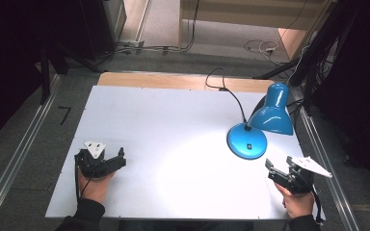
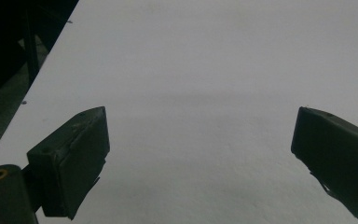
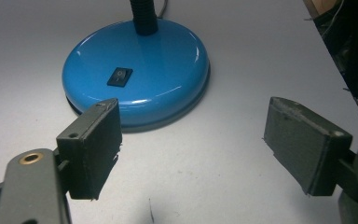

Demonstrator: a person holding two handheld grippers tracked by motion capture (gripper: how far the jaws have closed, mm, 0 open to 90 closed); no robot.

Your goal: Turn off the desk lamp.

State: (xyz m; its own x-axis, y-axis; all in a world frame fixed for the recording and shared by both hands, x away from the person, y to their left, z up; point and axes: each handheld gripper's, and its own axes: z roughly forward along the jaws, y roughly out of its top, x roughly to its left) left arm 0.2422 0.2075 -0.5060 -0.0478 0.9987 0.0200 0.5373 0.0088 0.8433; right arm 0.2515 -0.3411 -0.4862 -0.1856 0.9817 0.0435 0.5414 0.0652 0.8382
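A blue desk lamp stands at the right of the white table (image 1: 149, 115). Its round base (image 1: 246, 141) carries a black rocker switch (image 3: 120, 77), and its shade (image 1: 272, 113) tilts down to the right of the base. My right gripper (image 1: 270, 170) rests on the table near the front right corner, just in front of the base (image 3: 135, 70). It is open (image 3: 193, 109) and apart from the lamp. My left gripper (image 1: 120, 159) lies at the front left, open (image 2: 199, 121) over bare table with nothing between its jaws.
The lamp's black cord (image 1: 221, 83) runs from the gooseneck over the table's far wooden edge (image 1: 173, 79). A brighter pool of light (image 1: 192, 159) lies on the table's middle front. Metal rails (image 1: 24, 144) flank the table, and cables litter the floor (image 1: 260, 47) behind.
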